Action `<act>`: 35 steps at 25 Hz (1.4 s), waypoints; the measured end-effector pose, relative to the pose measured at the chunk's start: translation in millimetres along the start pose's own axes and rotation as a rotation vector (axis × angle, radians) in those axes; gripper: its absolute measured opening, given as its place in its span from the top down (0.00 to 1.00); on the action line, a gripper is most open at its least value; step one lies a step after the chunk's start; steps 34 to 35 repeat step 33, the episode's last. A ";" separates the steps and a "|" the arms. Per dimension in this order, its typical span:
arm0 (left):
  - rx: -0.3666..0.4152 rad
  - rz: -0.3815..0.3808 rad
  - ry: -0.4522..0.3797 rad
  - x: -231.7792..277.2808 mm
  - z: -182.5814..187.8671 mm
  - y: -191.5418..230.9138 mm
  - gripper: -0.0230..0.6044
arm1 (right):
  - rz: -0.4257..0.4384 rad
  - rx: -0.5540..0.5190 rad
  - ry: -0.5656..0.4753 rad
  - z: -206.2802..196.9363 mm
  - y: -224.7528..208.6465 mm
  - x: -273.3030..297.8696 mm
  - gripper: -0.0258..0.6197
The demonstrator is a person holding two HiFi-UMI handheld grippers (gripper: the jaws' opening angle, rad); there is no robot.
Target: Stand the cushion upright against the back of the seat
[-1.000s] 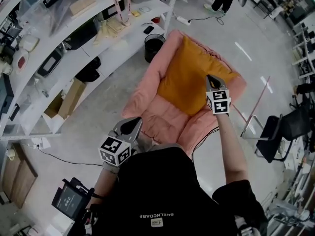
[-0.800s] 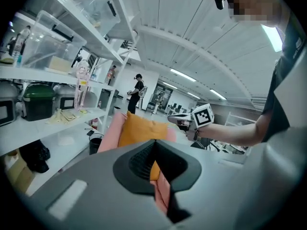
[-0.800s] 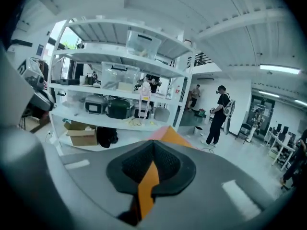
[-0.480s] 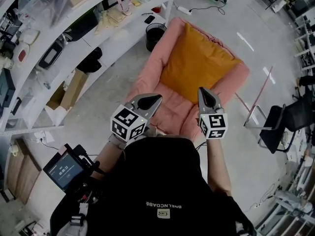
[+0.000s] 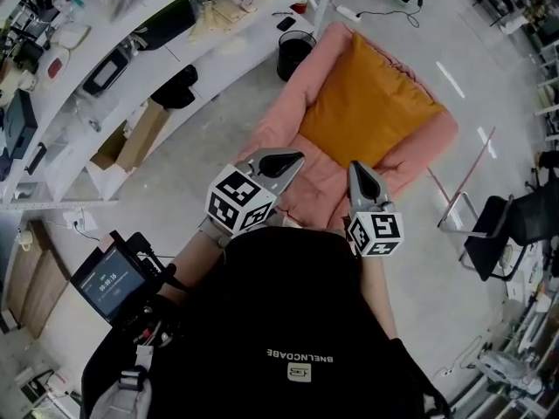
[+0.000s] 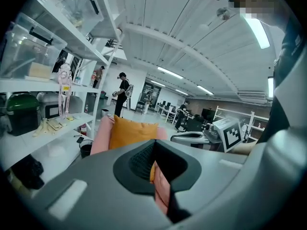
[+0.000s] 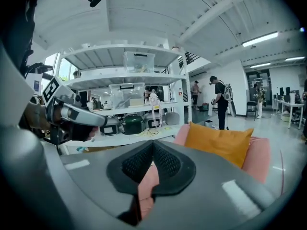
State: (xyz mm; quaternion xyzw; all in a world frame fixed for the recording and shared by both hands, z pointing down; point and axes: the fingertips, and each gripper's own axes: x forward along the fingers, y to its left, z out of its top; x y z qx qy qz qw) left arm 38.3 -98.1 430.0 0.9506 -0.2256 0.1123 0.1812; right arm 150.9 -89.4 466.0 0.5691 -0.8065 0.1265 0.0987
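Head view: orange cushion [image 5: 367,103] stands upright against the back of the pink seat [image 5: 284,116], nothing touching it. We hold the left tongs [image 5: 278,161] and right tongs [image 5: 361,182] side by side near the seat's front edge, apart from the cushion. White shelves [image 5: 201,59] run left of the seat.
Left gripper view: tongs pressed together, nothing pinched, cushion and seat ahead.
Right gripper view: tongs pressed together, empty. Cushion sits ahead to the right, against the seat back.
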 end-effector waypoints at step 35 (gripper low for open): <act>-0.008 0.143 -0.117 -40.7 25.0 14.3 0.94 | 0.180 0.007 -0.098 36.5 43.5 24.7 0.96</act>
